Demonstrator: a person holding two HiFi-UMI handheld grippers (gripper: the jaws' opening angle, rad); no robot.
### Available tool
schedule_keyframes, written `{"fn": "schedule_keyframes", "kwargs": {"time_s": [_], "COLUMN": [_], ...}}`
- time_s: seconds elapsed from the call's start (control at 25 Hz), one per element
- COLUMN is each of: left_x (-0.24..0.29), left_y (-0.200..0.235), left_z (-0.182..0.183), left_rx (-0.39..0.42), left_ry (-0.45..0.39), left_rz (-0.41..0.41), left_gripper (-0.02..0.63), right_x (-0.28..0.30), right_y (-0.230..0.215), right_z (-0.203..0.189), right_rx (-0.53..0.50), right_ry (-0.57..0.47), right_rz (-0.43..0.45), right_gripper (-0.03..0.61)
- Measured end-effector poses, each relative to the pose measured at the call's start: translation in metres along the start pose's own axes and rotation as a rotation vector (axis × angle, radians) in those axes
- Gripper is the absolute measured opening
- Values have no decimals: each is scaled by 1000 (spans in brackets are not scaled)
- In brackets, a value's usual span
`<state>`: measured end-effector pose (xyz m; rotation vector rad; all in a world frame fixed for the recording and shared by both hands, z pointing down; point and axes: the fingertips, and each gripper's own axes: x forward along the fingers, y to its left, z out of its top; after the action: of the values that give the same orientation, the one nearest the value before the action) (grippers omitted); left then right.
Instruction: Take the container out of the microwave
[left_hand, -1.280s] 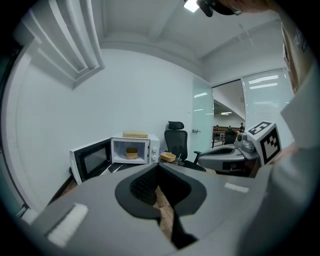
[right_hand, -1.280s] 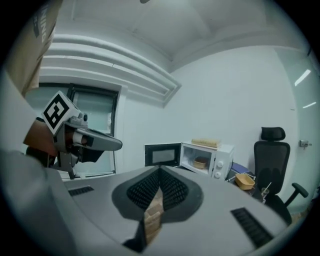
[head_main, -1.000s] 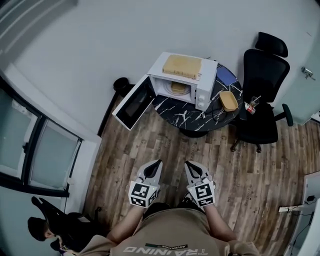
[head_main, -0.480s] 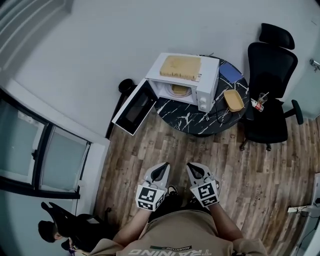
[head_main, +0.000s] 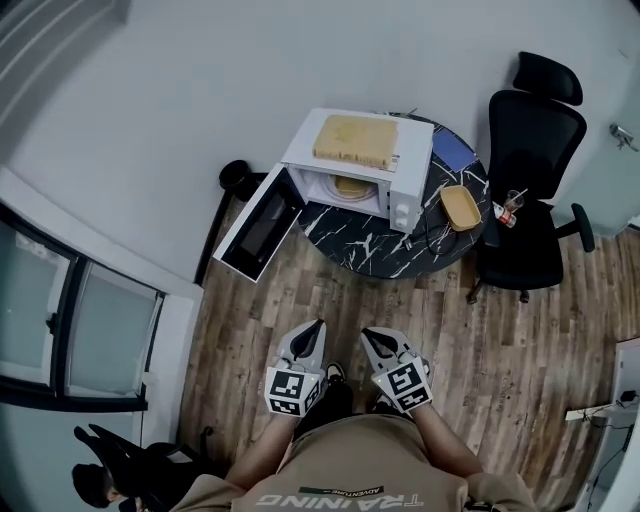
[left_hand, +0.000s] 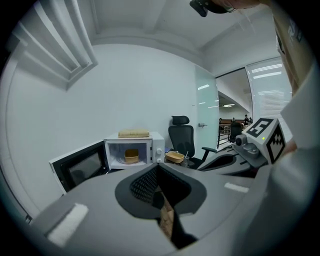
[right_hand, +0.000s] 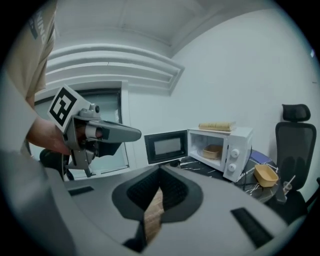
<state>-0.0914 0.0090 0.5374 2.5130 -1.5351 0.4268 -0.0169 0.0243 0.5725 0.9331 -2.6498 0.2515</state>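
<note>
The left gripper (left_hand: 158, 166) and right gripper (right_hand: 160, 168) both have their jaws pressed together on nothing, side by side and well apart from the counter (head_main: 372, 246). There the microwave (head_main: 408, 160) stands with its door open and the tan container (head_main: 352, 187) inside — its contents cannot be made out. Only the head view looks down into a second container (head_main: 460, 204) on the counter just beside the microwave.

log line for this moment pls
microwave: open | container: inside it | left gripper: jaws shut, empty | right gripper: jaws shut, empty
</note>
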Motion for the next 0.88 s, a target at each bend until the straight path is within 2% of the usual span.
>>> {"fn": "schedule_keyframes", "kwargs": {"time_s": [0.44,0.64,0.88], "left_x": [39,58,76], "left_y": [100,138,163], "left_z": [16,21,11], "left_rx": [22,30,56], "left_ry": [-16,-24,-15], "left_rz": [-66,-124,-205], "left_gripper": [8,8,8], "right_x": [72,108,140], "right_y": [-44,-55,-65], "right_z": [53,63,73], "right_rx": [105,80,74], "right_ry": [-36,-7,22], "right_rz": [-173,-229,-298], "right_gripper": [8,8,8]}}
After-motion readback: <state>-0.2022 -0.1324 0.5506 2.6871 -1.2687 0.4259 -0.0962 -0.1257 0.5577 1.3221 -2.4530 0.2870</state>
